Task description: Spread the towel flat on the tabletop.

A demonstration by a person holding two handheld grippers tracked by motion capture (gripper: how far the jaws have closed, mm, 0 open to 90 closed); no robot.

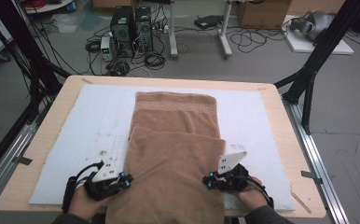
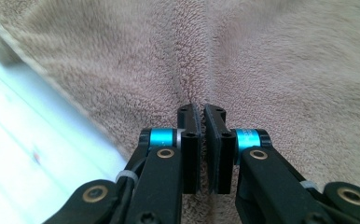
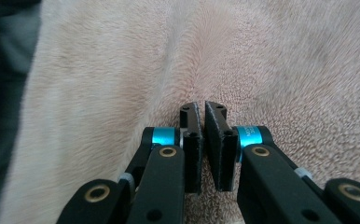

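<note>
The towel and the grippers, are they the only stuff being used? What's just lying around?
In use: brown towel, left gripper, right gripper, white mat under the towel.
Lying about: computer towers, floor cables, cardboard box.

Wooden table (image 1: 43,154); white mat (image 1: 89,121) on it, towel (image 1: 173,154) atop.

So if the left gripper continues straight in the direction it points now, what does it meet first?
Most likely the brown towel: the left gripper has its jaws shut with a ridge of towel pinched directly ahead of them. Depth beyond is unclear.
</note>
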